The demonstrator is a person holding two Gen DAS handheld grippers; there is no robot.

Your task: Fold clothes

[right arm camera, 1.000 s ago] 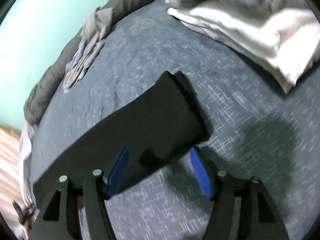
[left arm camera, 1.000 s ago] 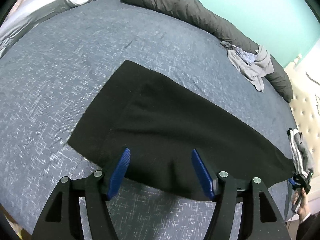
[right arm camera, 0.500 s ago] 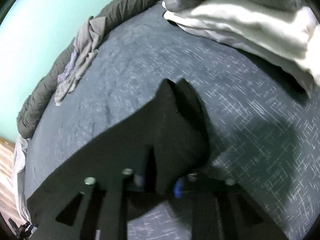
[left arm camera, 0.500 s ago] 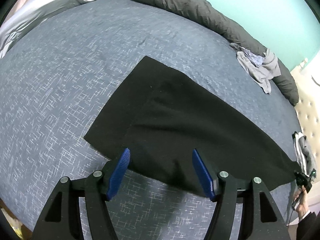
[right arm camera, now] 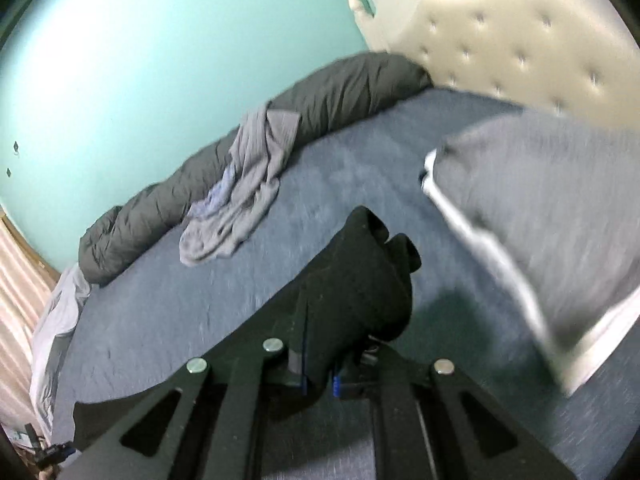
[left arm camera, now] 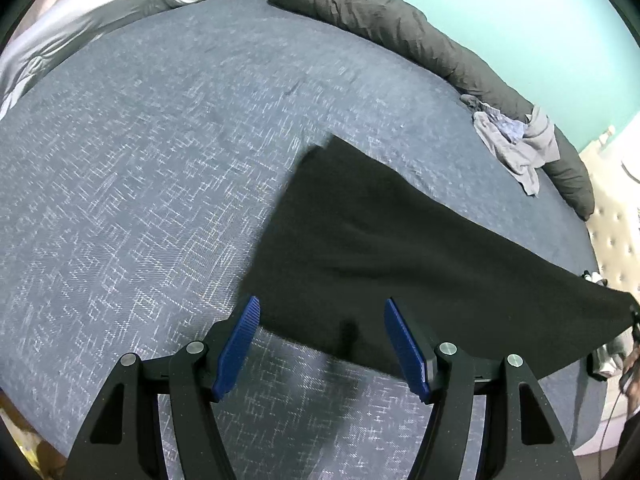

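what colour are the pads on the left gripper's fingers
Blue, ribbed pads on black fingers; clearest in the left wrist view.

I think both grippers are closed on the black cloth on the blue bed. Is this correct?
Not quite. Only the right gripper is closed on the black cloth; its jaws have just closed on it. The left gripper is open, its blue pads either side of the cloth's near edge on the blue bed, as the left wrist view shows.

We are in a home bedroom. We see a bed (left arm camera: 160, 140) with a blue-grey patterned cover, a cream tufted headboard (right arm camera: 520, 52), a pillow (right arm camera: 560, 208), a rolled dark duvet (left arm camera: 400, 28) and a teal wall (right arm camera: 160, 60).
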